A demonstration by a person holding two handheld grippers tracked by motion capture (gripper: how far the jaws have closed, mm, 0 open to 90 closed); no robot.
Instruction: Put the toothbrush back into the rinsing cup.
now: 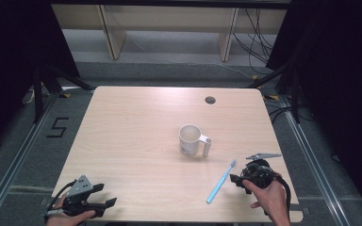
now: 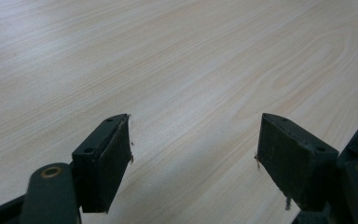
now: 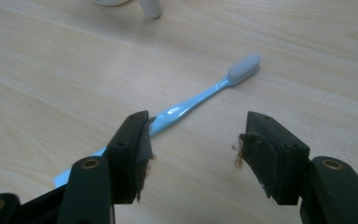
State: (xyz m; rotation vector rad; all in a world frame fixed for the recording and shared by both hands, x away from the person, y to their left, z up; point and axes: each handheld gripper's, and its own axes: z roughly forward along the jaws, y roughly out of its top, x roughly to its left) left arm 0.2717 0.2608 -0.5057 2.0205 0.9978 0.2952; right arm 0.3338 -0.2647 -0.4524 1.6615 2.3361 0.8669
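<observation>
A light blue toothbrush (image 1: 221, 181) with a pale head lies flat on the wooden table (image 1: 136, 132), pointing toward a white mug (image 1: 191, 140) that stands upright at mid-table. My right gripper (image 1: 239, 175) hovers just right of the brush. In the right gripper view its jaws (image 3: 193, 140) stand open, and the toothbrush (image 3: 191, 100) runs diagonally, its handle passing behind the left jaw; nothing is pressed between the pads. The mug's handle (image 3: 150, 7) peeks in at the top edge. My left gripper (image 1: 104, 194) rests at the front left corner, open (image 2: 193, 140) over bare wood.
A round cable hole (image 1: 210, 100) sits near the table's far edge. Black frame posts and cables flank the table on both sides, and a wooden shelf unit (image 1: 169, 28) stands beyond it. The front table edge runs just under both hands.
</observation>
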